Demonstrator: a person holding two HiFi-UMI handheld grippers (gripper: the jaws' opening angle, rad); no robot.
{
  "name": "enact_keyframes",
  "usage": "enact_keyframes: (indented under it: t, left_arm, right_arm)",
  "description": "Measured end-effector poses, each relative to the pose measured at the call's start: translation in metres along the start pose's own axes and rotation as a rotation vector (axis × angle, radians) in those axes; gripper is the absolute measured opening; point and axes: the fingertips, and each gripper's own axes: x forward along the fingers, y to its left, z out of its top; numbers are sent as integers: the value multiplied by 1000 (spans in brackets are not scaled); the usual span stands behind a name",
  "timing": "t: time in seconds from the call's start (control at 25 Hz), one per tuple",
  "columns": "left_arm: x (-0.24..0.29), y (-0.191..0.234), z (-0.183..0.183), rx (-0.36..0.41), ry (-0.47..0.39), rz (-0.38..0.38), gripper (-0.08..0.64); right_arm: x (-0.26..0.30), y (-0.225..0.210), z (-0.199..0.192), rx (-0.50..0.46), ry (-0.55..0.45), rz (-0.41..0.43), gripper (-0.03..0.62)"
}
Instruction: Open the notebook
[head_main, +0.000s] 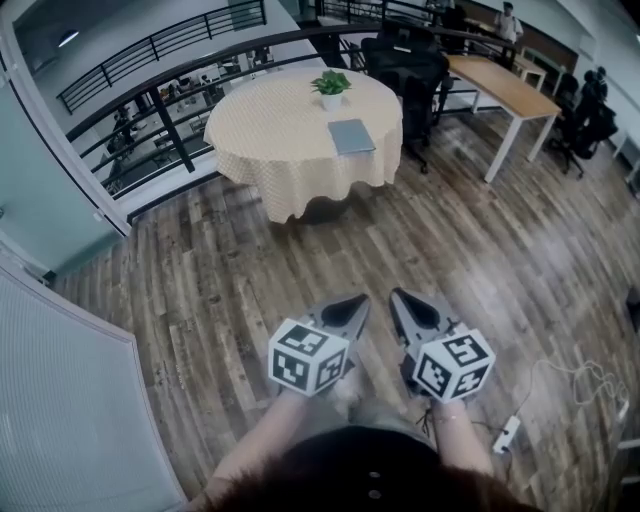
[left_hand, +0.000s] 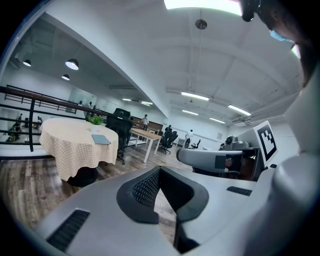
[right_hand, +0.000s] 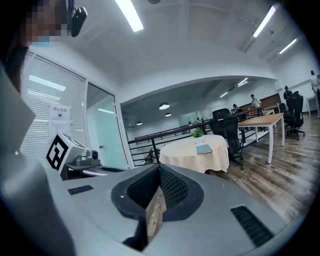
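Left tool (head_main: 352, 308) and right tool (head_main: 404, 303) sit side by side, pointing forward, jaws closed, empty.

We see the grey-blue notebook (head_main: 351, 136) lying flat, apparently closed, on the checked round surface (head_main: 270, 125).
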Motion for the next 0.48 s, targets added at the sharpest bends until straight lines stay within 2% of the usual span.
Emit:
enact_keyframes:
  t: [0.16,0.28,0.48]
  left_arm:
    - [-5,8,-7,-4,16,-9,11]
    - [0,20,-12,-25,30,-2,11]
    - [25,39,2,-33,15,0,11]
  right_arm:
    - [4,3,-6,3,19,-2,12]
    - [10,-5,-5,41,16,-1,12]
    - [39,-29,2,35,37,-14,12]
